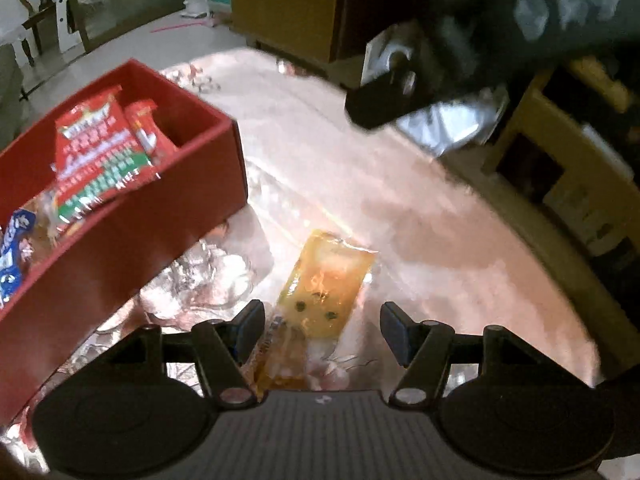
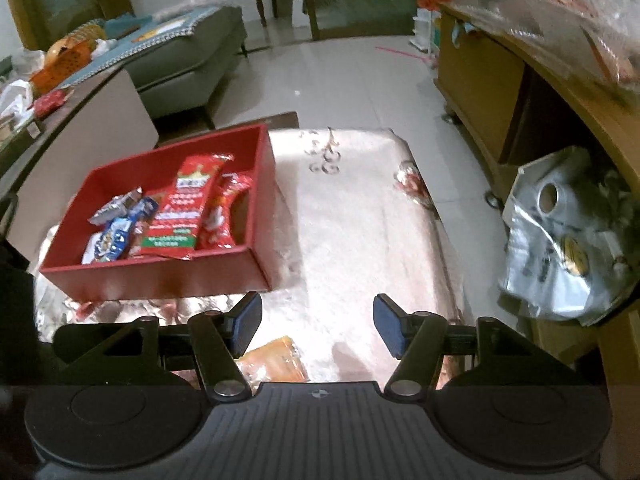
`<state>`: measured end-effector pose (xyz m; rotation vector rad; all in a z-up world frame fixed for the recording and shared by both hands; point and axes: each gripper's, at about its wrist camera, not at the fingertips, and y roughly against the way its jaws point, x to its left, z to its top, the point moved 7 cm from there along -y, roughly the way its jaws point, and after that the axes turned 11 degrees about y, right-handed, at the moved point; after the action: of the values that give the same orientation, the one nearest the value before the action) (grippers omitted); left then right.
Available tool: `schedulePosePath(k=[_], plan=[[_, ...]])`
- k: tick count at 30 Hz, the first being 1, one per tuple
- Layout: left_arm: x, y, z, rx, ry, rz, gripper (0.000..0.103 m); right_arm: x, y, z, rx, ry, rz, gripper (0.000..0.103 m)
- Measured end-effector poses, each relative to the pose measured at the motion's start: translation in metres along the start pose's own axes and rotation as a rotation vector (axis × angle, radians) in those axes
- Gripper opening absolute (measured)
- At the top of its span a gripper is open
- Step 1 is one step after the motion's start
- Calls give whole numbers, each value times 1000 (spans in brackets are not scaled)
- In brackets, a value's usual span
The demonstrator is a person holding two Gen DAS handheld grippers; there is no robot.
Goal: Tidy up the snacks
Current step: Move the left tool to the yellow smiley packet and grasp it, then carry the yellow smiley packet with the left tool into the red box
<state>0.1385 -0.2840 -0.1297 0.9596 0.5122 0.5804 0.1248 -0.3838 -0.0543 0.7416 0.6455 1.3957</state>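
Orange packet (image 1: 320,292) lies partly hidden under the left gripper (image 1: 322,330), both grippers' fingers parted and empty.

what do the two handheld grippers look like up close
Both match: the left gripper and right gripper are matte black, with angled linkage arms on silver pivot pins, blue fingertip pads, round discs at each side and a ribbed grey base.

Both are pointing steeply downward: the left hand-held gripper (image 1: 322,330) is standing open, and the right hand-held gripper (image 2: 318,326) is standing open, empty.
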Motion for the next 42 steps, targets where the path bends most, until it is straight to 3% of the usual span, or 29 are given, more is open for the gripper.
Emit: schedulePosePath(k=[3,8,14,19,29,32,35,36,37,40,42], plan=[[-4,3,-5,-26,11,36,56,1,-2,-3,8,10,5,69],[-17,15,-33,-83,26,105,37,12,-12,-10,49,55,6,69],[-24,29,-52,-55,49,58,31,31,-21,-7,68,107,18,67],[1,50,-54,-66,137,48,28,48,-25,-2,68,143,40,66],[56,69,-69,-86,271,119,28,77,-39,-7,117,201,73,67],[65,62,-76,-58,279,128,30,83,-42,-7,125,212,78,68],[58,59,-72,-66,235,107,51,86,-48,-9,141,217,80,70],[55,56,-72,-64,209,108,68,86,-50,-10,148,219,80,70],[52,52,-73,-59,185,118,79,86,-52,-11,157,222,80,71],[42,43,-75,-65,96,172,81,85,-59,-18,184,232,78,71],[38,44,-74,-72,84,166,72,84,-61,-20,193,237,78,70]])
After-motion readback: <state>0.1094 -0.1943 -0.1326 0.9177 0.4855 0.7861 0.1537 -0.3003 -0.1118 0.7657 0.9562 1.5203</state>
